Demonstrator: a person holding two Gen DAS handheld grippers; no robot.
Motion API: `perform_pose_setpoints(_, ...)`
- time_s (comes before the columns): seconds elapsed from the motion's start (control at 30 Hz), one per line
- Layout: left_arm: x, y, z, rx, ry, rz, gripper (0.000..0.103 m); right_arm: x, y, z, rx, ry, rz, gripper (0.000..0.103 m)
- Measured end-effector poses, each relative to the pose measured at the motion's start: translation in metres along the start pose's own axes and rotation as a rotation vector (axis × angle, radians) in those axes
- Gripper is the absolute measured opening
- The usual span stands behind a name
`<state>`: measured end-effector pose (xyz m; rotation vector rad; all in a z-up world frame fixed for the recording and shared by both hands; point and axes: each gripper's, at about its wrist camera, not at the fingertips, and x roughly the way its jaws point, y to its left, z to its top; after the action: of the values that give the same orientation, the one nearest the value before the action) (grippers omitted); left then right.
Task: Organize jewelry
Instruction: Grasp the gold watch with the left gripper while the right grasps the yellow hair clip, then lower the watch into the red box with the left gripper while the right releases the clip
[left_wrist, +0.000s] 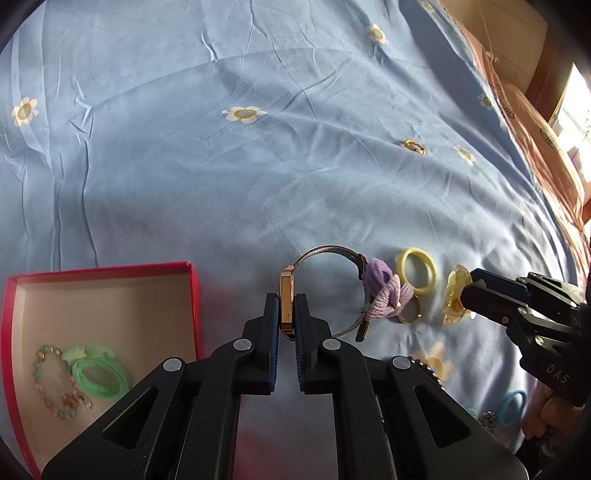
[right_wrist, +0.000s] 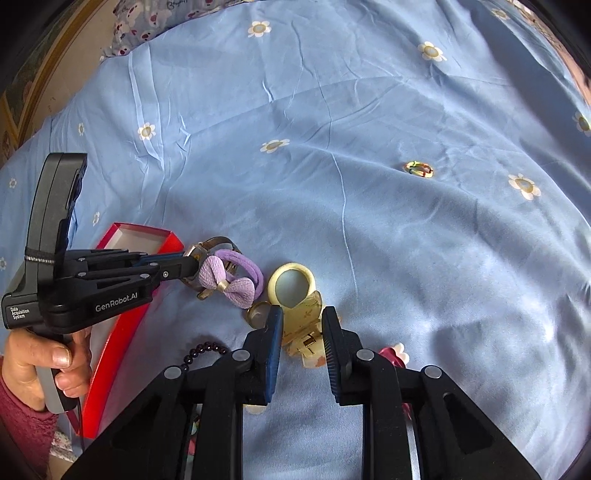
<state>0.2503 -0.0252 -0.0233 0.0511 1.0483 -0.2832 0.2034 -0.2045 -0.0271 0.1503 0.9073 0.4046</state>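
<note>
My left gripper is shut on the gold case of a wristwatch with a mesh band, on the blue bedsheet. A purple bow hair tie lies against the watch band. My right gripper is open, its fingers on either side of a pale yellow hair claw clip; the clip also shows in the left wrist view. A yellow ring-shaped band and a gold ring lie beside it. A red box at the left holds green hair ties and a beaded bracelet.
A small gold ring lies alone farther out on the sheet. A dark bead bracelet, a pink flower piece and a blue hair tie lie near the grippers. Pillows line the right edge.
</note>
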Motion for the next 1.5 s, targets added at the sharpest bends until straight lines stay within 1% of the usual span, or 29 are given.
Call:
perform_pose_setpoints(0.2, -0.028, 0.003, -0.015, -0.045, -0.042, -0.033, 0.006, -0.021, 0.006, -0.003, 0.008, -0.033, 0.03, 0.021)
perform_pose_setpoints(0.47, -0.062, 0.015, -0.037, -0.089, -0.089, -0.029, 0.006, -0.035, 0.031, -0.004, -0.01, -0.056, 0.084, 0.021)
perform_pose_setpoints(0.7, -0.091, 0.038, -0.061, -0.148, -0.132, -0.002, 0.006, -0.037, 0.062, -0.007, -0.058, -0.055, 0.129, 0.021)
perform_pose_setpoints(0.97, -0.113, 0.071, -0.091, -0.228, -0.157, 0.036, 0.006, -0.031, 0.095, -0.012, -0.105, -0.039, 0.169, 0.021)
perform_pose_setpoints(1.33, -0.129, 0.103, -0.116, -0.298, -0.177, 0.071, 0.006, -0.02, 0.142, -0.016, -0.171, -0.018, 0.221, 0.021)
perform_pose_setpoints(1.5, -0.134, 0.121, -0.127, -0.324, -0.174, 0.106, 0.006, -0.011, 0.165, -0.013, -0.202, -0.01, 0.252, 0.021)
